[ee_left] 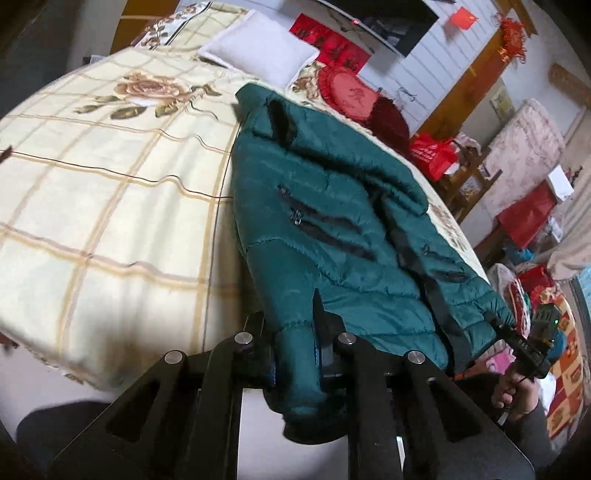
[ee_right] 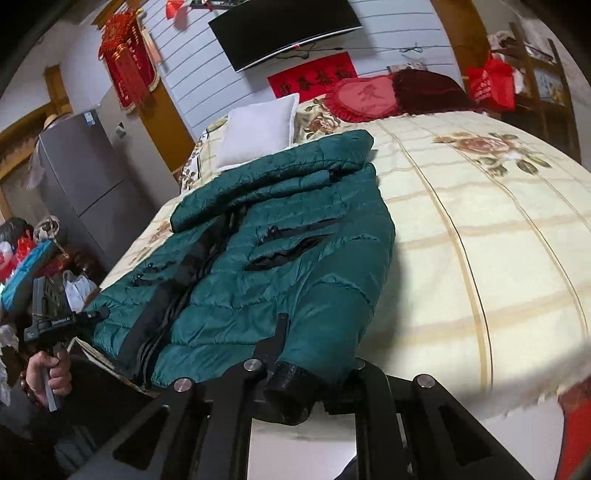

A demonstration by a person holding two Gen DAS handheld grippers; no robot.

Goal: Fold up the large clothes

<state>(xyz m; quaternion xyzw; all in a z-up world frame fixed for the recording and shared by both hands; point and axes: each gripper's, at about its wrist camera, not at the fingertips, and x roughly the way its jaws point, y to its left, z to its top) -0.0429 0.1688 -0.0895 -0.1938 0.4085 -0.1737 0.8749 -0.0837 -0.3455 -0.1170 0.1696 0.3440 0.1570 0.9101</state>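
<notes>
A dark green puffer jacket [ee_left: 332,229] lies front up on the bed, its black zipper strip down the middle; it also shows in the right wrist view [ee_right: 266,236]. My left gripper [ee_left: 295,332] is shut on the cuff end of one green sleeve [ee_left: 295,369] at the bed's near edge. My right gripper [ee_right: 306,354] is shut on the other sleeve, near its black cuff [ee_right: 288,391]. In the left wrist view the other gripper [ee_left: 524,343] shows at the jacket's hem corner; in the right wrist view the other gripper [ee_right: 55,317] shows at the far hem corner.
The bed [ee_left: 110,203] has a cream checked cover with rose prints. A white pillow [ee_right: 258,136] and red cushions [ee_right: 365,98] lie at its head. A grey fridge [ee_right: 85,177] and red bags stand beside the bed. A TV [ee_right: 288,29] hangs on the wall.
</notes>
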